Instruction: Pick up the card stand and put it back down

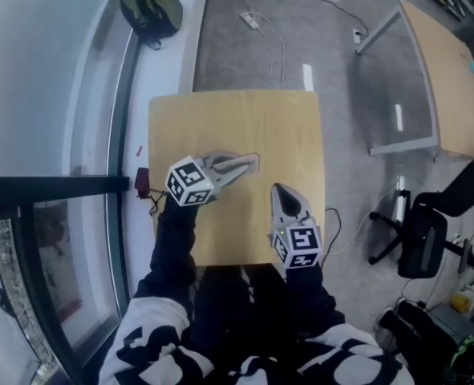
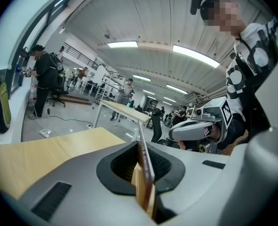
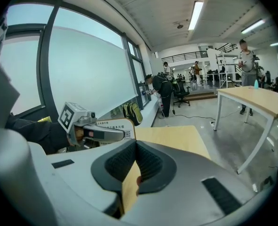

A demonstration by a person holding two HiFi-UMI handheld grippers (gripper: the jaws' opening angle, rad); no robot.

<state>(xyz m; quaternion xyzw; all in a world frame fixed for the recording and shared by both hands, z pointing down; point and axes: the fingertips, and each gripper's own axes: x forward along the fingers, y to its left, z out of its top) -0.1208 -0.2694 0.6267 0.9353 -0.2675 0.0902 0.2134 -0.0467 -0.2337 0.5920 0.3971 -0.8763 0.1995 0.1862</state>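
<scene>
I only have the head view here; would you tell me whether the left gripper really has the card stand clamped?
Observer: Yes. In the left gripper view, the left gripper has its jaws shut on the card stand, which sits edge-on between them.
Operator: Thank you. Is the right gripper holding anything?
Observer: No. The right gripper view shows the right gripper with its jaws together and nothing between them.
Operator: What is on the stand's face?
Observer: The right gripper view shows lines of print and a square code, too small to read.
</scene>
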